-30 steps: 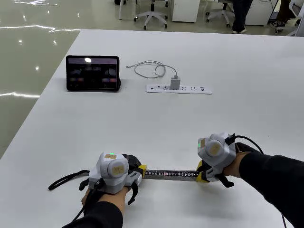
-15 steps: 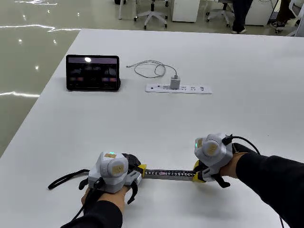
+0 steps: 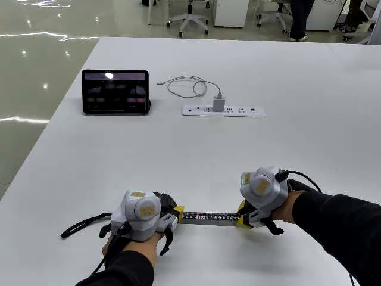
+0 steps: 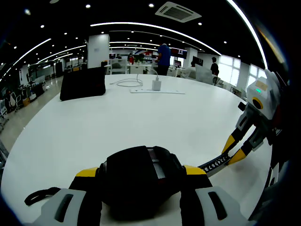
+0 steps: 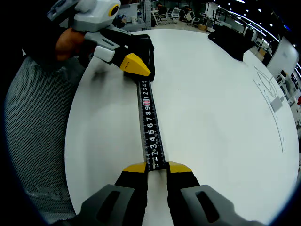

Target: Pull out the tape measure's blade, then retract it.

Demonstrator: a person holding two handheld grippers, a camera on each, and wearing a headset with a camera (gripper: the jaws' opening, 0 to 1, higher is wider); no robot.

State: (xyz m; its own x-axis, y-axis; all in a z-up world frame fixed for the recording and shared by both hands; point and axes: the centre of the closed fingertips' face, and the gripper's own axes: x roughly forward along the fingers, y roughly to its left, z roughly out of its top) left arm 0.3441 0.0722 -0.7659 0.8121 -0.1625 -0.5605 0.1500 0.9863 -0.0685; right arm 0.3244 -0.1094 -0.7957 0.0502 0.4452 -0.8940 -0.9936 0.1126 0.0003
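Note:
A black tape measure case (image 4: pixel 138 176) sits between the yellow-tipped fingers of my left gripper (image 4: pixel 141 172), which is shut on it near the table's front edge (image 3: pixel 156 215). Its black blade (image 5: pixel 150 125) with white numbers stretches flat over the white table to my right gripper (image 5: pixel 154 166), which is shut on the blade's end. In the head view the blade (image 3: pixel 208 217) runs between the left gripper and the right gripper (image 3: pixel 243 219). A black wrist strap (image 3: pixel 83 225) trails left from the case.
A dark tablet (image 3: pixel 115 91) stands at the back left. A white power strip (image 3: pixel 223 111) with a charger and coiled cable (image 3: pixel 186 87) lies behind the work. Office chairs (image 3: pixel 189 13) stand beyond the table's far edge.
My right gripper has moved left toward the left gripper with the blade's end in it, so the exposed blade is shorter. The left gripper and case have stayed put.

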